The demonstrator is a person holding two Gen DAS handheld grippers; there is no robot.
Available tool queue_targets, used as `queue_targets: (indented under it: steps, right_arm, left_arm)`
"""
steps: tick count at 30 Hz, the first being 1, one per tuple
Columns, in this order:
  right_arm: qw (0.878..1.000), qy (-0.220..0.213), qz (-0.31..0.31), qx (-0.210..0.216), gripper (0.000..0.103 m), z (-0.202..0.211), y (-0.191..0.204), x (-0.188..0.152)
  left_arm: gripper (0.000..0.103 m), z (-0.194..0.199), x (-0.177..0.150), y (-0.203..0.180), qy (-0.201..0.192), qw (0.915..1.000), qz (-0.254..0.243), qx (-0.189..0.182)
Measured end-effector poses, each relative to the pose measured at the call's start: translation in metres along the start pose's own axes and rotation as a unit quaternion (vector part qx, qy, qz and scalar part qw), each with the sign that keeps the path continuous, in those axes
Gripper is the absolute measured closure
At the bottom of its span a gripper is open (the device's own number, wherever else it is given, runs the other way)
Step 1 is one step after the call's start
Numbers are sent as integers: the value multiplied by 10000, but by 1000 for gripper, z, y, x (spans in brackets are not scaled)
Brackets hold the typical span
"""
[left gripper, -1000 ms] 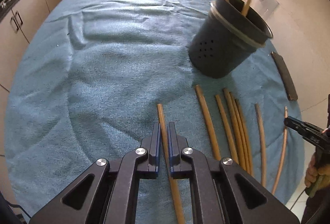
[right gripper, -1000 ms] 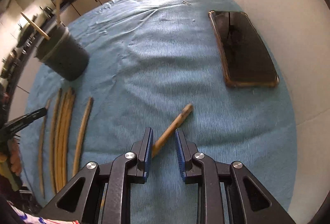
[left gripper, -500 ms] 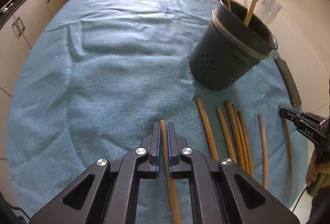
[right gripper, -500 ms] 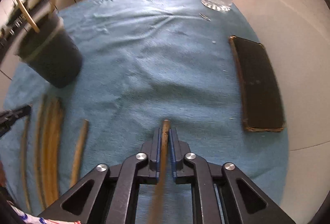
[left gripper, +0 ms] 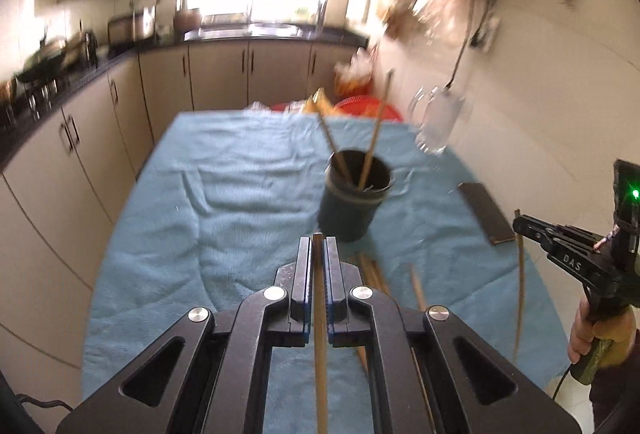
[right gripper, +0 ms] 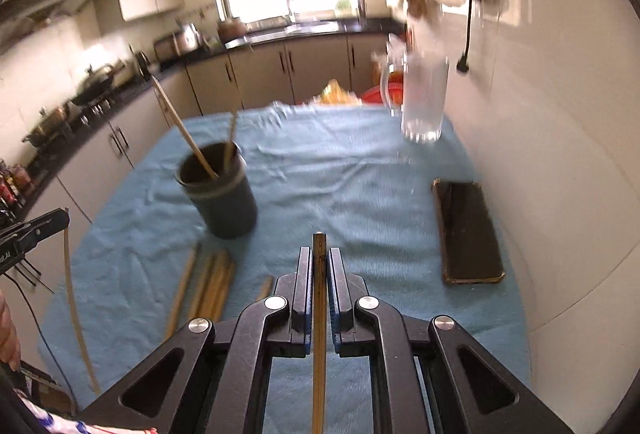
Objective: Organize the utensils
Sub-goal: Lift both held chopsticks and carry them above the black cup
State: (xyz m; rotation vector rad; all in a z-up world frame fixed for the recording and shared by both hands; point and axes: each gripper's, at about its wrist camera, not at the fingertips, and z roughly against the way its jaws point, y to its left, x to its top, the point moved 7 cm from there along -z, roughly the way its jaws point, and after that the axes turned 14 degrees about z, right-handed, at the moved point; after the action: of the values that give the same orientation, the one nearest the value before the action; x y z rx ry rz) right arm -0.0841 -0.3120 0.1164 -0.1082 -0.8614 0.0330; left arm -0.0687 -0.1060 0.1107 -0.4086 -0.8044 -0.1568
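We hold one chopstick (left gripper: 320,318) clamped in our left gripper (left gripper: 318,254), its tip just past the pads, lifted above the blue-covered counter (left gripper: 224,202). Our right gripper (right gripper: 319,266) pinches a second chopstick (right gripper: 319,314) the same way. The dark holder (right gripper: 220,190) stands ahead with two sticks leaning in it, and loose chopsticks (right gripper: 212,286) lie on the cloth between it and our grippers.
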Motion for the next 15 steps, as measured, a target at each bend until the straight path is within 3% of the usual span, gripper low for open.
queue_targets:
  steps: [4,15]
  right_arm:
    - [9995,-305,48,31,96,32,8,1]
    - [9957,-884,265,98,96,91,24,3]
  left_arm:
    - [99,36,-6,-16,-393,9990,-217,-67]
    - [99,89,-8,-34,-866,9958,-183,-231]
